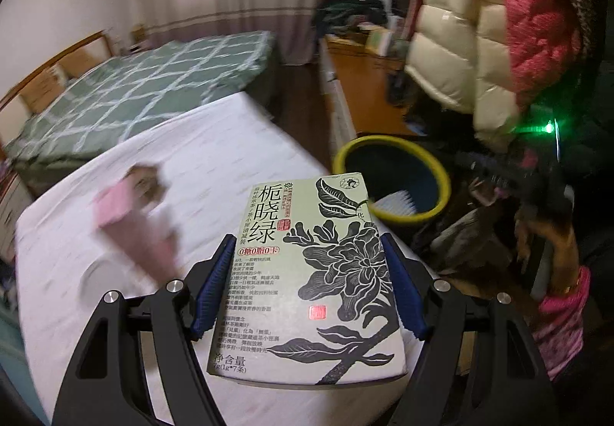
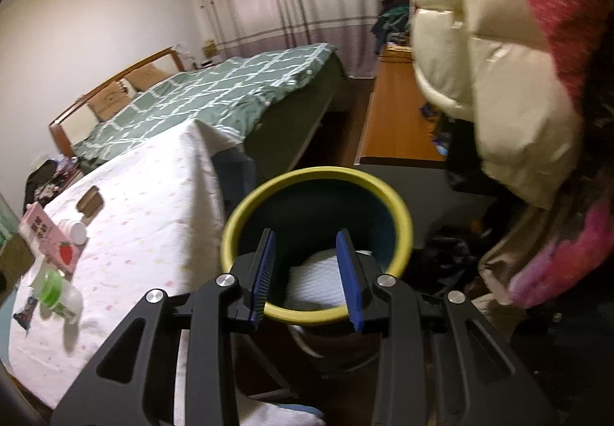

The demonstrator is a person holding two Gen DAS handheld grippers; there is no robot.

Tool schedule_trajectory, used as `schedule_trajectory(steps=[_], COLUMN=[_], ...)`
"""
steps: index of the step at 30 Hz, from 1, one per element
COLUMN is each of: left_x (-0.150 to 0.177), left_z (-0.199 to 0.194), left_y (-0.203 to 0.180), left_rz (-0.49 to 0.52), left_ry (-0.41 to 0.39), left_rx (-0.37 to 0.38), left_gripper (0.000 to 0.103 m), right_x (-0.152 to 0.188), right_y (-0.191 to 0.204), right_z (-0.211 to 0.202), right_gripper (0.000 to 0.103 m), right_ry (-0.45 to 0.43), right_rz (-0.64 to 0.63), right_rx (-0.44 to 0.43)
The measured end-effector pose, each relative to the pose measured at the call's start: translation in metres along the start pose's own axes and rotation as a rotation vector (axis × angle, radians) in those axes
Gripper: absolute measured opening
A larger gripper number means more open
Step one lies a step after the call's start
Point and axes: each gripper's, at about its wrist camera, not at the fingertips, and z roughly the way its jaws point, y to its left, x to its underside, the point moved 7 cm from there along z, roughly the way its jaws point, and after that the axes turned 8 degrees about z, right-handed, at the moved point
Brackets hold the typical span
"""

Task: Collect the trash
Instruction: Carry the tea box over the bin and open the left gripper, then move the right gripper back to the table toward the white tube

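Note:
A pale green tea box point(image 1: 307, 291) printed with black flowers sits between the blue pads of my left gripper point(image 1: 307, 240), which is shut on its two long sides above the white-clothed table point(image 1: 192, 157). Just beyond the box stands a dark bin with a yellow rim point(image 1: 441, 180), holding white crumpled paper point(image 1: 395, 203). In the right wrist view my right gripper point(image 2: 307, 234) hovers over the near rim of the bin point(image 2: 238, 218). Its jaws are apart with nothing between them, and the white paper point(image 2: 314, 280) shows below.
On the table point(image 2: 153, 195) lie a pink carton point(image 2: 50, 234), a white bottle point(image 2: 75, 230), a green-capped container point(image 2: 53, 288) and a small brown box point(image 2: 90, 203). A green-quilted bed point(image 2: 230, 96) stands behind, a wooden desk point(image 2: 399, 119) to the right. The person's cream puffy jacket point(image 2: 479, 80) hangs close.

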Motion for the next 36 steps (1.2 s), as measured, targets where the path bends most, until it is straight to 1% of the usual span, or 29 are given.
schedule_trajectory(steps=[4,8,13,17,19,20,21,22,23,25,27,32,33,36], left_x=[-0.042,-0.080,-0.108,-0.124,-0.129,-0.132,-0.132,-0.134,-0.134,-0.132,-0.127,-0.092,-0.081,-0.054], left_z=[0.044,0.092,0.148,0.192,0.212,0.221,0.224,0.227,0.223,0.206,0.175,0.084,0.065,0.019], left_y=[-0.034,-0.068,-0.101,-0.117,-0.121,-0.121,-0.119,-0.116,-0.113,-0.105,-0.091,-0.051,-0.041,-0.018], left_rz=[0.049,0.085,0.106,0.112,0.099,0.091,0.088,0.078,0.067,0.053,0.043,0.011,0.002,-0.009], left_ry=[0.005,0.006,0.025,0.032,0.045,0.048,0.047,0.045,0.040,0.016,-0.022,-0.095,-0.104,-0.116], left_rx=[0.062,0.103,0.142,0.139,0.135,0.126,0.113,0.089,0.076,0.076,0.034,-0.035,-0.057,-0.117], left_gripper=[0.073,0.073,0.073,0.074,0.075,0.082,0.086,0.086,0.086,0.087,0.091,0.096,0.098,0.098], right_x=[0.001,0.004,0.005,0.005,0.006,0.007,0.007,0.008,0.008,0.010,0.011,0.013,0.014,0.017], right_y=[-0.025,-0.049,-0.069,-0.078,-0.082,-0.082,-0.083,-0.083,-0.082,-0.079,-0.075,-0.053,-0.045,-0.023], right_z=[-0.004,-0.003,0.002,0.004,0.006,0.007,0.008,0.008,0.009,0.011,0.013,0.017,0.017,0.017], right_gripper=[0.032,0.032,0.032,0.032,0.032,0.032,0.032,0.032,0.032,0.032,0.032,0.032,0.032,0.032], right_ry=[-0.007,0.001,0.014,0.017,0.018,0.021,0.023,0.025,0.026,0.028,0.031,0.039,0.043,0.050], right_rz=[0.030,0.065,0.084,0.095,0.101,0.105,0.107,0.108,0.107,0.099,0.090,0.063,0.052,0.023], right_rx=[0.030,0.047,0.068,0.079,0.089,0.089,0.087,0.086,0.087,0.092,0.095,0.078,0.073,0.054])
